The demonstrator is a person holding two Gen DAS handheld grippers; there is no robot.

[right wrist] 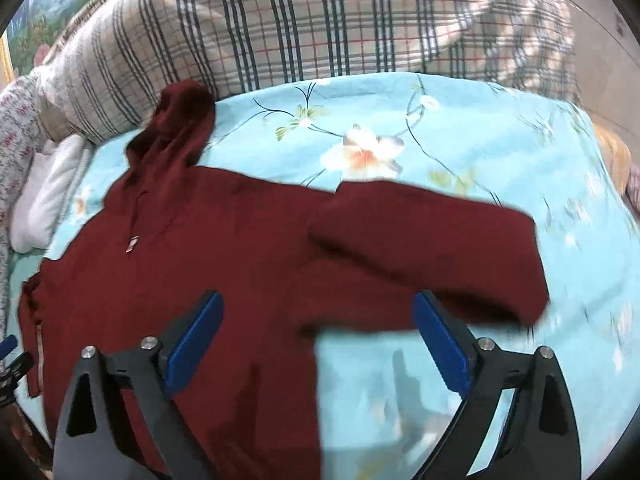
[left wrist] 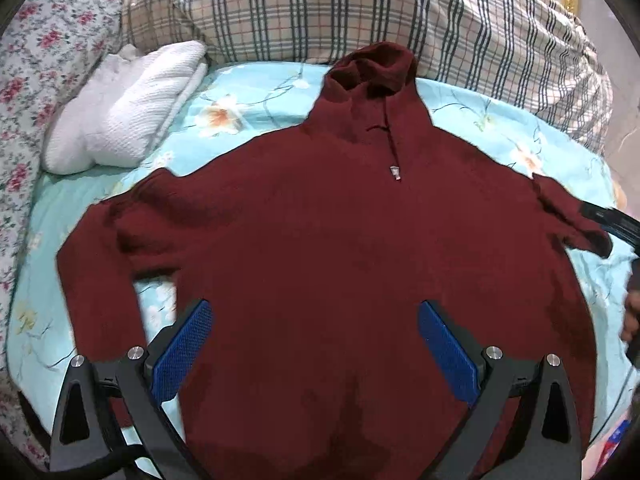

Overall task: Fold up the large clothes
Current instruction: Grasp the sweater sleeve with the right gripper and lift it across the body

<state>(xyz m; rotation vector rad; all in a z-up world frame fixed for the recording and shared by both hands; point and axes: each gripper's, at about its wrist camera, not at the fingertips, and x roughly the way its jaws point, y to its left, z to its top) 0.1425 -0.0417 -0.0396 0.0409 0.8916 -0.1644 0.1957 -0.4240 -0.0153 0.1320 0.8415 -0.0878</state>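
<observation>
A dark red hoodie lies face up and spread flat on a light blue floral bed sheet, hood toward the plaid quilt. My left gripper is open and empty, hovering over the hoodie's lower body. My right gripper is open and empty above the hoodie, near its right side seam. The right sleeve stretches out sideways on the sheet. The right gripper's black finger also shows in the left wrist view, by the sleeve cuff.
A plaid quilt is bunched along the head of the bed. A white folded towel and a pink floral cloth lie at the left. The plaid quilt also shows in the right wrist view.
</observation>
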